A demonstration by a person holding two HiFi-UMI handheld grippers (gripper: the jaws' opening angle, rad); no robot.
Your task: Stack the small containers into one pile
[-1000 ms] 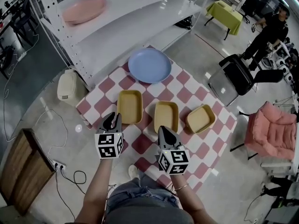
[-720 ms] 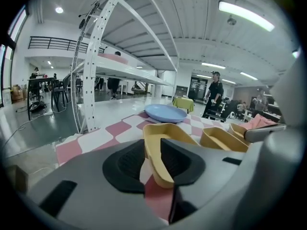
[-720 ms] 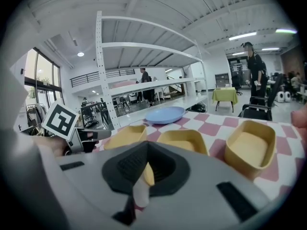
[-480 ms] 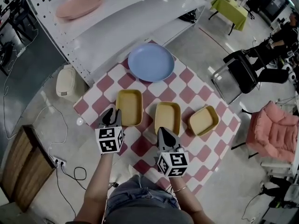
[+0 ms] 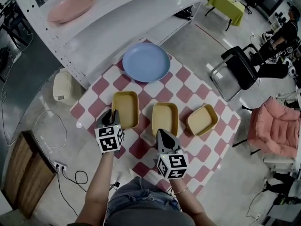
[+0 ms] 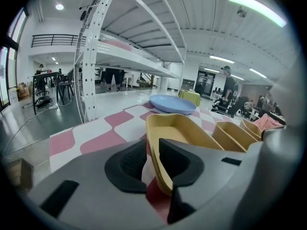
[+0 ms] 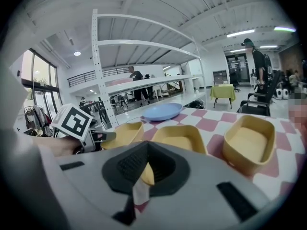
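On checked cloth (image 5: pixel 188 98), jaws of the left gripper (image 5: pixel 110 113), just closing but not pinching, straddled the near wall of the left container (image 5: pixel 126 108); those of the right gripper (image 5: pixel 162 133) stood narrowly apart at the middle container (image 5: pixel 165 117).

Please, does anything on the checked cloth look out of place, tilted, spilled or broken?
Only a small thing: the right container sits turned at an angle, while the left container and middle container lie parallel. Nothing looks spilled or broken.
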